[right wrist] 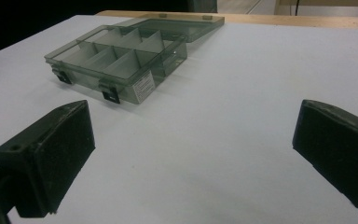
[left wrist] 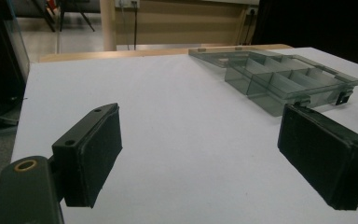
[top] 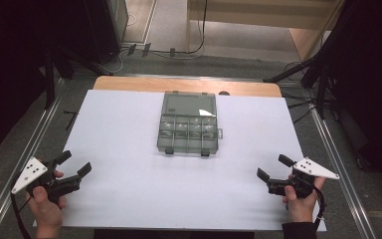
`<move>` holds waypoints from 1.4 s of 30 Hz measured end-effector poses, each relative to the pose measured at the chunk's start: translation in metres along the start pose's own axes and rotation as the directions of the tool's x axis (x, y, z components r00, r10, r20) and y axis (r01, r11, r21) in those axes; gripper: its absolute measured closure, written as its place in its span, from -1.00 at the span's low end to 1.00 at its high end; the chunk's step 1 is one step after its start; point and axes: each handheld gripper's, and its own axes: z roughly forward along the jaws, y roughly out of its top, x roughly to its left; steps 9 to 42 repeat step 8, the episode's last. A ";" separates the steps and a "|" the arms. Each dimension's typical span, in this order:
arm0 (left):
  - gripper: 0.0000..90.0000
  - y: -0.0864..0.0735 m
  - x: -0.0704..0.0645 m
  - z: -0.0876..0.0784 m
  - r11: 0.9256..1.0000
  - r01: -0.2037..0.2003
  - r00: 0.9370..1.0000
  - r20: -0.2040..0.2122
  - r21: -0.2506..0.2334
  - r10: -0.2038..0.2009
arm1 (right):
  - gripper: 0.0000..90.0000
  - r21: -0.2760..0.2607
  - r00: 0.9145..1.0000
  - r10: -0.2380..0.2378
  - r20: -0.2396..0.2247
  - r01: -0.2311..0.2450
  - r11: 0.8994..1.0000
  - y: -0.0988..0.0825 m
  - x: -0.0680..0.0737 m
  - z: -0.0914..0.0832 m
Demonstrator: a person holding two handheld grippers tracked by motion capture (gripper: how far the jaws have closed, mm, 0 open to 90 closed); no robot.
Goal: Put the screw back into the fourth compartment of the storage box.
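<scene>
You are holding 1 gripper in each hand, low over the white tabletop (top: 129, 149). Your left gripper (top: 74, 163) is sitting near the left edge of the tabletop, and your left hand (top: 47, 201) is wrapping around its handle. Its jaws are standing wide apart with nothing between them. In the left gripper view, only bare white tabletop is lying between the 2 black jaws.

Your right gripper (top: 274, 167) is sitting near the right edge, with your right hand (top: 302, 201) gripping it. Its jaws are also standing wide apart and are holding nothing.

The clear grey plastic box (top: 188, 130) is resting on the tabletop, well ahead of both pairs of jaws and apart from them. In the left gripper view, the box (left wrist: 284, 81) is showing beyond the right jaw, up and to the right. In the right gripper view, the box (right wrist: 121, 58) is showing beyond the left jaw, up and to the left. So the box is lying between your 2 grippers, farther out on the tabletop.

Its lid (top: 189, 103) is lying open and flat on the far side of the box. Thin walls are splitting the box into small compartments. 2 dark latches are sitting on the side of the box nearest the jaws.
</scene>
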 end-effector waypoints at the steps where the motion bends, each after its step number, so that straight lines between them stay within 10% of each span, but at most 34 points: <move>1: -0.69 0.000 0.000 0.000 1.000 0.000 1.000 0.001 0.000 0.000 | -1.00 0.001 1.000 -0.002 0.002 0.002 1.000 0.000 0.000 0.000; 42: -0.69 0.000 0.000 0.001 1.000 -0.001 1.000 -0.002 0.004 0.001 | -1.00 0.007 1.000 0.004 0.012 -0.004 1.000 -0.001 -0.001 0.002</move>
